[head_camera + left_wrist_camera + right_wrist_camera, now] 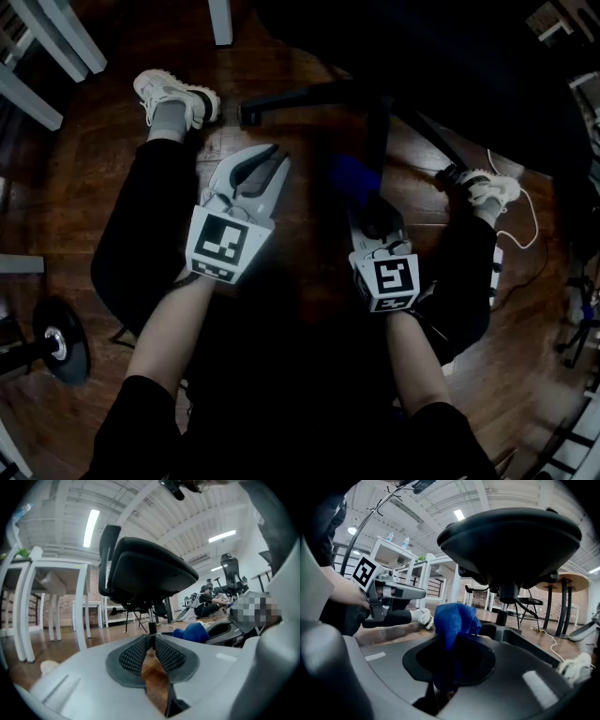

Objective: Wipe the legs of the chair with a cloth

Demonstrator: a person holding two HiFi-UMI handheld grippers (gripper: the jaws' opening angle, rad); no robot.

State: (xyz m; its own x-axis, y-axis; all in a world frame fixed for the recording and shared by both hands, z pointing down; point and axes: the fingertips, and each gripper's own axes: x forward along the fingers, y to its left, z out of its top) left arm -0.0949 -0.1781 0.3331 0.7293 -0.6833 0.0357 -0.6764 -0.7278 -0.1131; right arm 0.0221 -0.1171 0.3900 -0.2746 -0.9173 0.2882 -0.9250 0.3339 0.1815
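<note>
A dark brown plank floor (84,159) runs under everything, with the square legs of white painted tables (56,37) standing at its upper left edge, a black round weight plate with a shiny metal hub (61,342) lying at the lower left, and a thin white cable (535,225) looping across the boards at the right. Long fluorescent ceiling tubes (91,527) glow overhead. Two small clear bottles (390,537) stand on one white table, and a round wooden tabletop on dark legs (574,581) stands further back.

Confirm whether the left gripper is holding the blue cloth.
No, the left gripper has its jaws shut with nothing between them; the blue cloth is clamped in the right gripper.
</note>
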